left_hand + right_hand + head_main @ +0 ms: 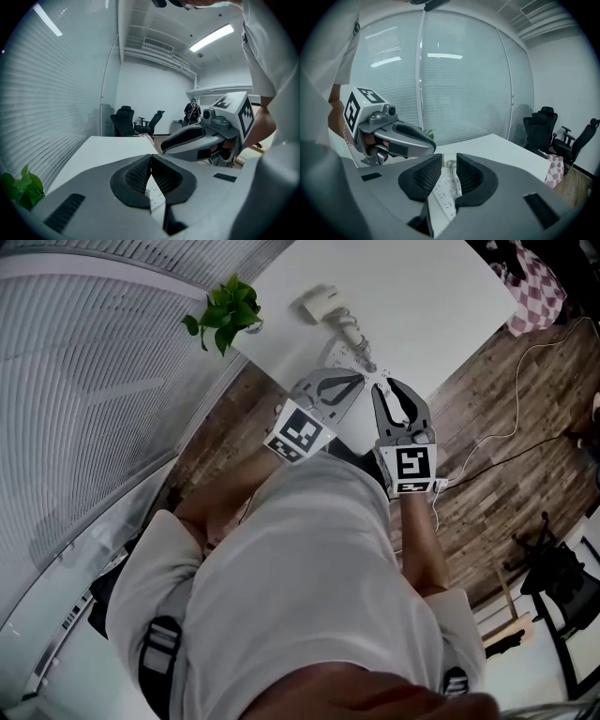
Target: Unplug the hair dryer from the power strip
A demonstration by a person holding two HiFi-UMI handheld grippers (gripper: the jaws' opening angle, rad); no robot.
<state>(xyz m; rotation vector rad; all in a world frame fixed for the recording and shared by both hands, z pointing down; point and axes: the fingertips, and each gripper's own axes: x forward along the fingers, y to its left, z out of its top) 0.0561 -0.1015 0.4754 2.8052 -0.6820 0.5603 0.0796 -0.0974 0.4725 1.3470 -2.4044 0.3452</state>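
Note:
On the white table (412, 296) lies a white hair dryer (323, 304), its handle pointing toward a white power strip (341, 357) near the table's front edge. My left gripper (360, 378) hovers just over the strip's near end, jaws shut with nothing between them. In the left gripper view the gripper (151, 161) shows the strip (155, 196) below its meeting pads. My right gripper (386, 382) hangs beside it, to the right. In its own view the right gripper (449, 174) stands open by a narrow gap, with the power strip (444, 193) lying beneath, apart from the pads.
A small green plant (225, 310) stands at the table's left edge by the window blinds (84, 381). A checked cloth (534, 287) hangs at the table's far right corner. Cables (497, 442) trail over the wooden floor. Black office chairs (126, 119) stand beyond the table.

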